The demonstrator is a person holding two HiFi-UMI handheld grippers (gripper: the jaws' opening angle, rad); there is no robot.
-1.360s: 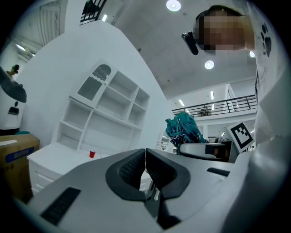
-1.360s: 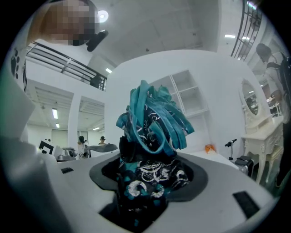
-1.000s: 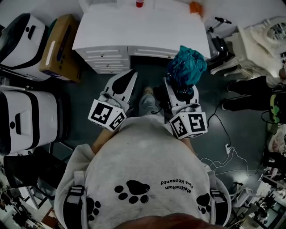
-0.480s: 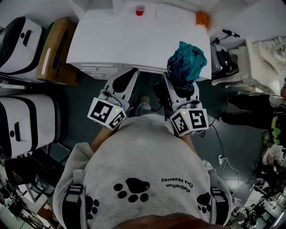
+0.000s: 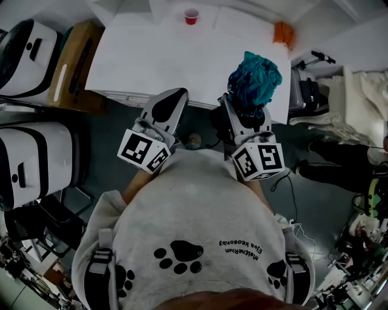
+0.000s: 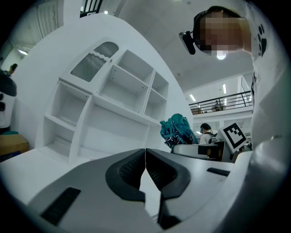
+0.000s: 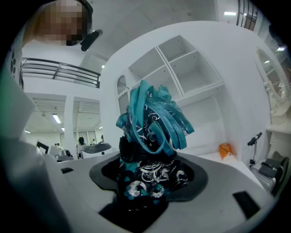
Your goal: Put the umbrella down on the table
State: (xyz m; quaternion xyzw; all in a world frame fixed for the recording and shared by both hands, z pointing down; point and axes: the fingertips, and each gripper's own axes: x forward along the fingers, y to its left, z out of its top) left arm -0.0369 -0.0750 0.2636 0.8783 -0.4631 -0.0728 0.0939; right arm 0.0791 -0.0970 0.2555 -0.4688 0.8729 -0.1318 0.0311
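A folded teal umbrella (image 5: 254, 79) with a dark patterned lining stands upright in my right gripper (image 5: 247, 115), whose jaws are shut on its lower end; in the right gripper view the umbrella (image 7: 152, 132) fills the middle. It hangs over the near right edge of the white table (image 5: 157, 60). My left gripper (image 5: 167, 109) is shut with nothing in it, its tips at the table's near edge; its jaws meet in the left gripper view (image 6: 145, 170). The umbrella (image 6: 177, 131) shows there to the right.
On the table's far side stand a red cup (image 5: 191, 16) and an orange object (image 5: 283, 31). White shelves (image 6: 109, 109) rise behind the table. White cases (image 5: 30, 163) and a cardboard box (image 5: 66, 66) stand left; bags, a stand and cables lie right.
The person has stepped closer to the table: both grippers and the umbrella now reach over its near edge. The grip on the umbrella is unchanged.
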